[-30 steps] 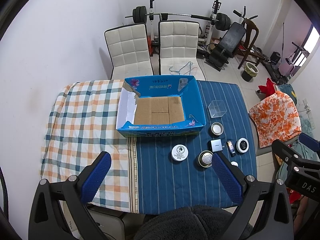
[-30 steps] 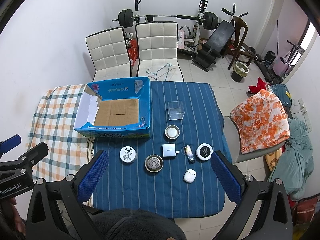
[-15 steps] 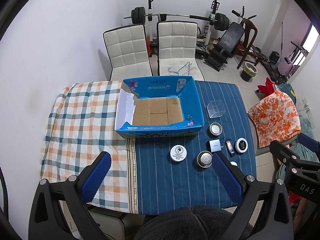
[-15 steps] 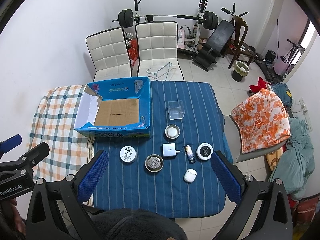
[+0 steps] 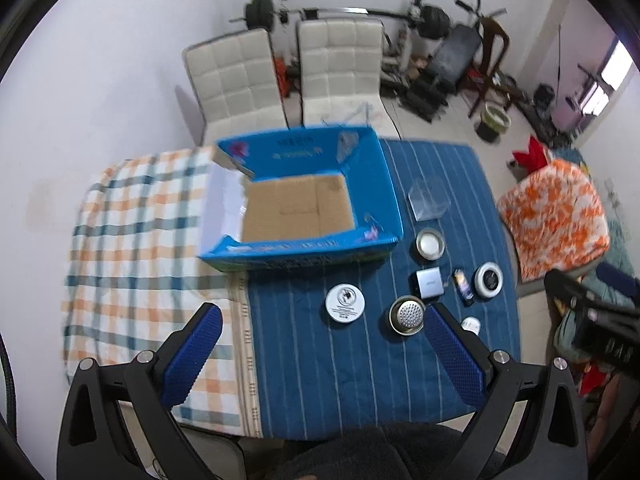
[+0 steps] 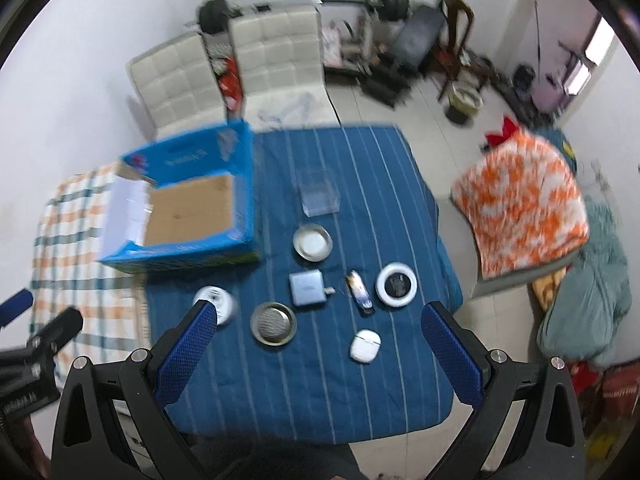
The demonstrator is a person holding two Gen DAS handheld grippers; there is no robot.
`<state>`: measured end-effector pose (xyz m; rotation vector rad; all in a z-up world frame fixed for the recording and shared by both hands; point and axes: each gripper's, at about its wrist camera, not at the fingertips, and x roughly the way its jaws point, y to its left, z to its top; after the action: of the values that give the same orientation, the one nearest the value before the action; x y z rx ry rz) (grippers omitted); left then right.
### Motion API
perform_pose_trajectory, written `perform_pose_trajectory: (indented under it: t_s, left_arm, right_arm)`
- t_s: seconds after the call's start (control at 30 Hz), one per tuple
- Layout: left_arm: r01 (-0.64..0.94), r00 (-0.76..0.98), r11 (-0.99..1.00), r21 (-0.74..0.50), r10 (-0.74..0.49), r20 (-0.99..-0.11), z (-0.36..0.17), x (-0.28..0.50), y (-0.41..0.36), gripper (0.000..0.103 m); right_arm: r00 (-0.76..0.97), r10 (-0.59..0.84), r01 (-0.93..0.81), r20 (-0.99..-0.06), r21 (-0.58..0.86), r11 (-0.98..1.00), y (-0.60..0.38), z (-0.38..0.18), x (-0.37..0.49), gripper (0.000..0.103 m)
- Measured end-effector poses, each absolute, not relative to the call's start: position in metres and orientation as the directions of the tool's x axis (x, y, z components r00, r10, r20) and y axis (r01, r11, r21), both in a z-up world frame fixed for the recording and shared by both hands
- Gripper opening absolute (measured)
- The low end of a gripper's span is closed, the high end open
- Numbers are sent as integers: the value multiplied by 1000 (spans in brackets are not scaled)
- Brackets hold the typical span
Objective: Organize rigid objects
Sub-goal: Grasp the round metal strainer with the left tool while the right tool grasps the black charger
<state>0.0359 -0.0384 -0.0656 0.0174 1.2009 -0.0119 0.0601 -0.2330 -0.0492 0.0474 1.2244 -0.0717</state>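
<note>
Both tongs, left tongs [image 5: 320, 344] and right tongs [image 6: 320, 340], held wide, nothing gripped. Blue box [image 5: 372, 176] at 11 o'clock; print blurred, unreadable.

your near desk [image 6: 320, 392] strip: bare | ahead: strainer [image 6: 273, 323], earbud case [image 6: 364, 345] | left: blue box [image 6: 176, 248] walls block

One blue box [image 6: 180, 204], one clear box [image 6: 319, 196], two metal dishes [image 6: 312, 242], two round tins [image 6: 396, 285], one adapter [image 6: 307, 289], one earbud case [image 6: 364, 345], two chairs [image 6: 280, 56].
</note>
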Motion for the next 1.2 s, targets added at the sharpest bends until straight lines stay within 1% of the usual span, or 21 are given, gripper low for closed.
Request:
perform_pose_trajectory:
  t_s: [0.1,0.2,0.27,0.3,0.33,0.43,0.6,0.73,0.77,0.8,0.83,0.87,0.9,0.93,1.0,1.07,1.17,1.2]
  left_arm:
    - [68,292,998,12,-8,-956,-120,52,-61,103]
    - [112,203,994,-10,-33,-979,-180,66,-85,103]
    - [136,171,991,-15,-38,-985,-214,74,-101,103]
    - [148,154,989,-22,-45,-987,-231,79,-110,102]
    - [158,142,987,-31,-54,-988,-245,83,-118,99]
    - [203,105,979,-29,-51,-993,-288,92,-145,99]
    - [250,22,968,-33,-40,-999,-336,97,-168,99]
    - [258,-15,966,-30,-27,-1000,-362,100,-173,98]
    - [249,-29,968,-38,-32,-999,-368,101,-171,95]
    - [240,-35,969,-55,-48,-998,-371,102,-169,86]
    - [226,-39,971,-81,-74,-996,-372,103,-166,79]
    - [210,-33,972,-104,-99,-995,-370,103,-163,75]
    - [208,-17,972,-110,-109,-994,-367,103,-162,69]
    - [211,0,974,-86,-88,-996,-363,102,-161,68]
    - [184,17,980,-70,-75,-997,-358,102,-151,68]
    - [129,11,989,-72,-74,-997,-354,102,-134,68]
    - [115,25,993,-34,-37,-999,-347,98,-114,68]
    - [107,23,994,-28,-31,-999,-346,97,-108,68]
  right_arm:
    - [270,-16,128,-963,19,992,-261,-112,74,103]
    - [223,-2,162,-975,35,986,-286,-170,81,103]
    - [187,30,184,-982,65,981,-301,-207,85,103]
    - [172,35,192,-984,69,979,-306,-219,84,103]
    - [154,51,201,-987,82,976,-314,-236,86,102]
    - [117,67,224,-991,92,970,-330,-270,87,102]
    - [93,74,227,-993,94,969,-338,-291,90,102]
    - [90,82,189,-993,98,977,-331,-296,96,102]
    - [90,86,174,-992,100,980,-327,-299,99,102]
    - [81,92,166,-992,104,981,-323,-299,100,102]
    - [75,104,158,-992,115,981,-319,-302,103,102]
    - [71,120,152,-990,129,980,-315,-302,105,102]
    - [69,136,145,-988,144,979,-310,-304,109,101]
    - [67,145,133,-987,153,979,-303,-306,113,101]
    - [64,159,100,-985,165,981,-289,-310,120,92]
    - [44,173,92,-984,177,980,-277,-319,128,91]
    - [23,201,93,-979,202,975,-260,-333,141,90]
    - [13,201,86,-980,201,976,-255,-338,145,89]
